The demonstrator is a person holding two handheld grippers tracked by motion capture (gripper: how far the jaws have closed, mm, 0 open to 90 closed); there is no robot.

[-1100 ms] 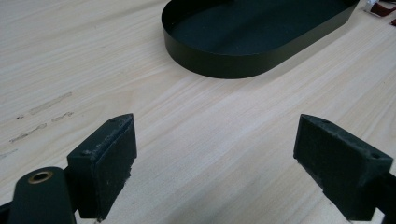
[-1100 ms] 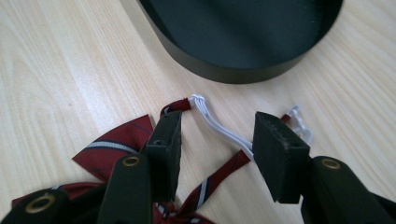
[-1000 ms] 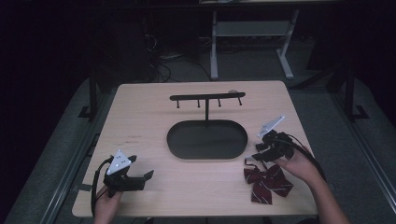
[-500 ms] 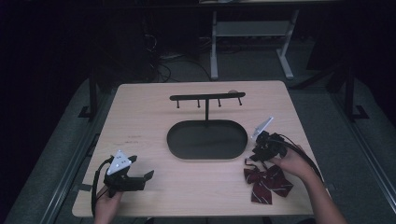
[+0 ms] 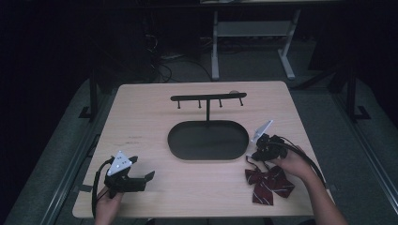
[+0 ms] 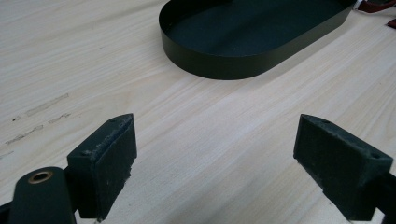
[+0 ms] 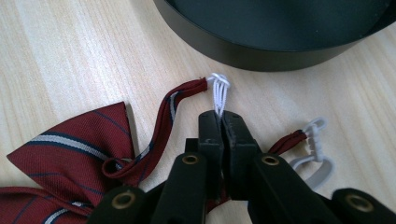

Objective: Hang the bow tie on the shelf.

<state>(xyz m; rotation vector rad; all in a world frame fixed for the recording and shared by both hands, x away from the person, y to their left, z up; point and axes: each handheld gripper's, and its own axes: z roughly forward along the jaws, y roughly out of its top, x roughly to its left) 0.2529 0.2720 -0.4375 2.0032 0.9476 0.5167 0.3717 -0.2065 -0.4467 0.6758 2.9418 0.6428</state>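
We see the right gripper [image 7: 223, 122], its jaws just closed, pinching the white elastic loop [image 7: 219, 92] of the striped burgundy bow tie [image 5: 269, 183], which lies beside the black oval tray [image 5: 208, 139]. Our left gripper [image 6: 215, 158] gapes wide, holding nothing.

My right gripper [image 5: 261, 151] sits at the near right of the table [image 5: 141, 122], with the bow tie [image 5: 268, 183] lying on the tabletop just behind and under it, toward me, and the tie's elastic loop [image 7: 219, 91] between its jaws. The oval tray [image 5: 208, 140] lies just ahead and to the left of that gripper, and the hook stand [image 5: 208, 99] rises from the tray's far side. My left gripper [image 5: 133, 180] is well apart to the left at the near left corner, the tray ahead and to its right.
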